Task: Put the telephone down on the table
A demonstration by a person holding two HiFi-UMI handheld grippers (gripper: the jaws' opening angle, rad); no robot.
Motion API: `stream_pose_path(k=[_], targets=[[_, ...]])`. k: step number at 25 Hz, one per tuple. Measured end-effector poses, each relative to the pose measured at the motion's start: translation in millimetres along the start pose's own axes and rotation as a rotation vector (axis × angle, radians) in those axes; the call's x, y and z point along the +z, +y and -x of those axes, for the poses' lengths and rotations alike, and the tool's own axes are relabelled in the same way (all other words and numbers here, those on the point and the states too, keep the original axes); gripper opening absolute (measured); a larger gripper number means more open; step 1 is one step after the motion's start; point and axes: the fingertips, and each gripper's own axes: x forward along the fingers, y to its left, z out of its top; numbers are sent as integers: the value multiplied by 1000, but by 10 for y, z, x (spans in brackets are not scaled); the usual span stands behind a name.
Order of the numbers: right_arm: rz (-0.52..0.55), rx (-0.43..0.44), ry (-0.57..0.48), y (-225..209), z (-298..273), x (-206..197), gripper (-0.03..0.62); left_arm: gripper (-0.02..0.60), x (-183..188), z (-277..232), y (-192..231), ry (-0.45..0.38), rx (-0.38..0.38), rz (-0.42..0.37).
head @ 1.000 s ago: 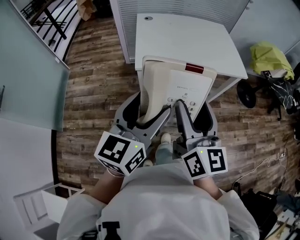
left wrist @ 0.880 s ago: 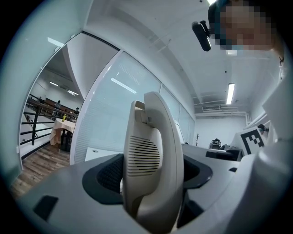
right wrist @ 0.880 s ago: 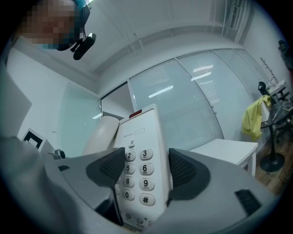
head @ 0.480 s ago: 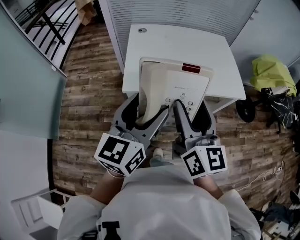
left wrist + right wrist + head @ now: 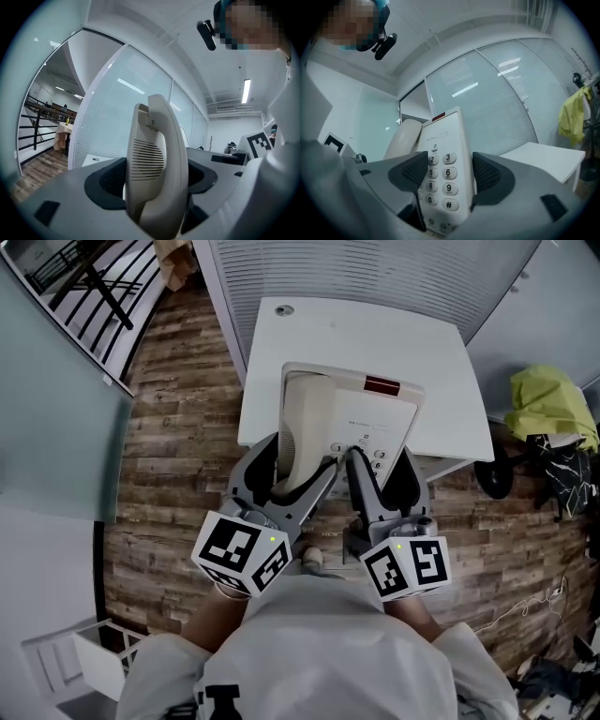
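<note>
Gripping the telephone by its near end, you had both grippers closed on it. Your left gripper clamped the near end of the handset, with the dark ribbed pads pressed against either side just beside the slotted grille. Your right gripper pinched the base at the keypad, one pad lying over the left part of the keys and the other against the base's right edge. From your head view the telephone reached away from the two grippers, out over the near edge of the white counter. Its far end was above the counter top and its near end, with both grippers, was above the wooden floor. Both gripper views showed it tilted, far end raised, with the counter lower and behind it, though no view showed whether any part touched the top. The telephone was cream-white. The handset sat in its cradle along the left side of the base, and a dark red strip ran across the far end. In the right gripper view the round keys 2, 3, 5, 6, 8, 9, 0 and # showed between the pads, and the rest of the keypad was hidden.
</note>
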Motion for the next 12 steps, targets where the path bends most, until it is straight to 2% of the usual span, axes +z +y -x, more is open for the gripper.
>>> stream_pose_path(k=[12], targets=[[-7, -1, 14, -115, -126, -13, 309, 347, -26, -159, 58, 14, 11, 17]])
